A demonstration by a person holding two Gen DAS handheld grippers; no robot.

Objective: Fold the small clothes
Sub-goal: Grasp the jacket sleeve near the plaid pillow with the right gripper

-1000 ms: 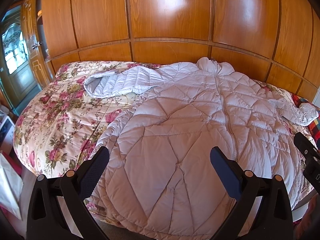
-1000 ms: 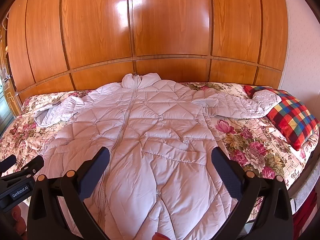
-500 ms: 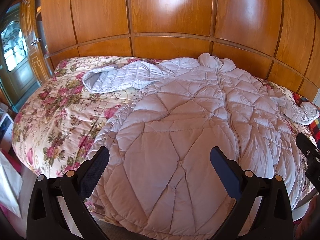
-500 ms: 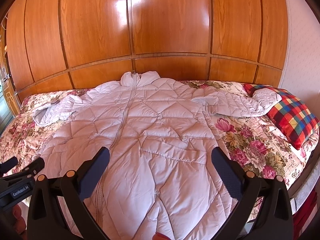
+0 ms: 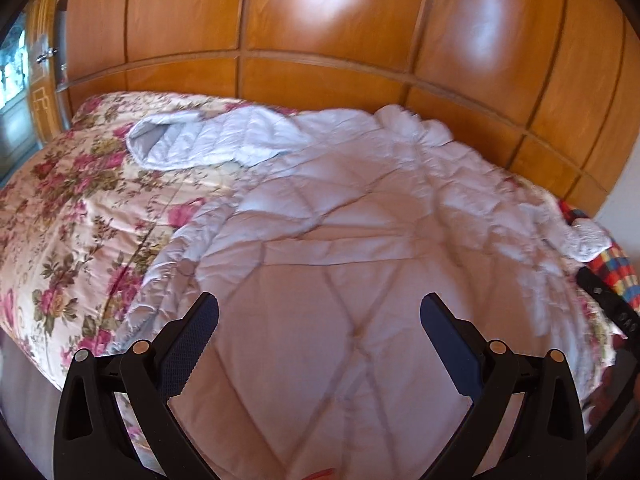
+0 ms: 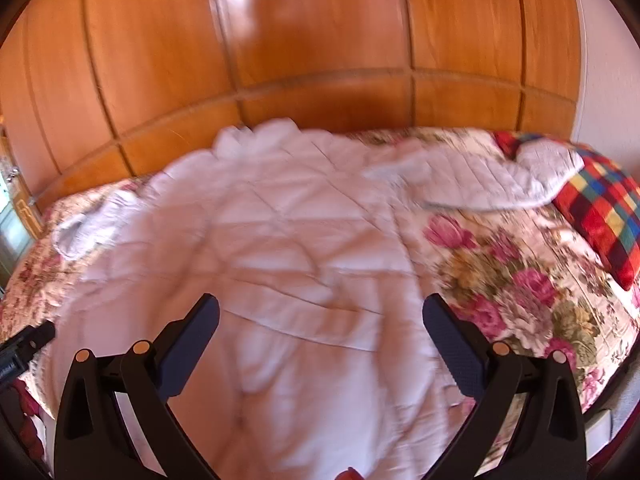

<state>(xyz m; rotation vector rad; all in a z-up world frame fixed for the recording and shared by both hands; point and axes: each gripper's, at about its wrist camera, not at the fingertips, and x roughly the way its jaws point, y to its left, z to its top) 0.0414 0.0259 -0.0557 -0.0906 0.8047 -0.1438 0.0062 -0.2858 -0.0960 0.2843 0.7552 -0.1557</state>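
A pale lilac quilted puffer coat (image 5: 340, 248) lies spread flat, front up, on the floral bedspread (image 5: 72, 216). It also shows in the right wrist view (image 6: 280, 264), blurred. Its left sleeve (image 5: 208, 144) points toward the far left. Its right sleeve (image 6: 496, 180) reaches the checked pillow. My left gripper (image 5: 319, 316) is open and empty above the coat's lower part. My right gripper (image 6: 320, 316) is open and empty above the coat's lower right part. The right gripper's body shows at the right edge of the left wrist view (image 5: 608, 304).
A polished wooden panelled wall (image 5: 320, 32) stands behind the bed. A red, yellow and blue checked pillow (image 6: 604, 208) lies at the bed's far right. A wooden cabinet door with a handle (image 5: 40, 64) stands at the far left. The bed's near edge drops off below both grippers.
Both grippers have moved forward and lower over the coat, so it looks larger. The views are now blurred by motion. Both stay open and the coat has not moved.
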